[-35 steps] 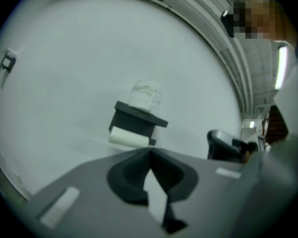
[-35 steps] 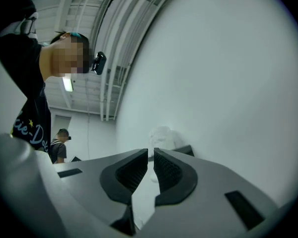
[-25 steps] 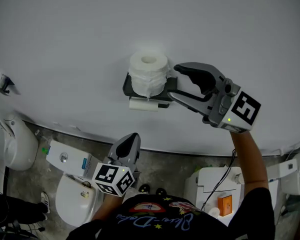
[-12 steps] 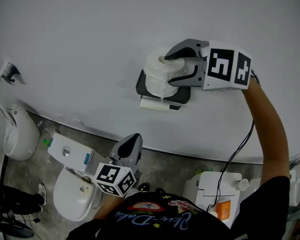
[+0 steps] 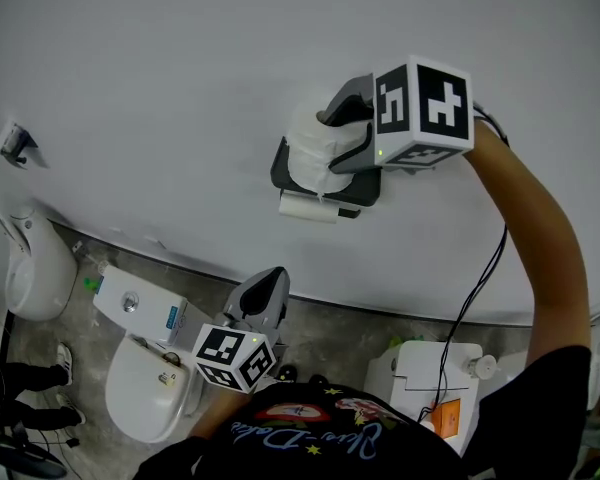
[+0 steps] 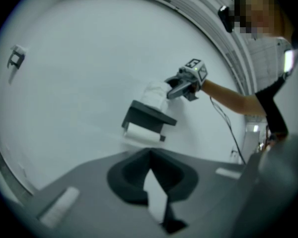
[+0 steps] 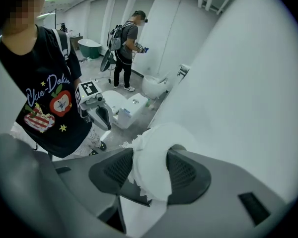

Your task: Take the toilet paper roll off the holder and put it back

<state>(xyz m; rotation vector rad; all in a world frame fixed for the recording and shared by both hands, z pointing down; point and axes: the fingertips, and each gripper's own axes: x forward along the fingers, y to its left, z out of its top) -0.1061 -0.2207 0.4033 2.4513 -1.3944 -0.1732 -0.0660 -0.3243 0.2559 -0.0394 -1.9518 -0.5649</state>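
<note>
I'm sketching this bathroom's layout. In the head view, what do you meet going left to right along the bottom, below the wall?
white bowl at the left edge → toilet cistern → left gripper → white unit with the orange box

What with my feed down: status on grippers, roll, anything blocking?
Left gripper shut, empty. Right gripper jaws just opened, straddling roll, not clamped. Roll upright on holder, not lifted. Nothing blocking.
</note>
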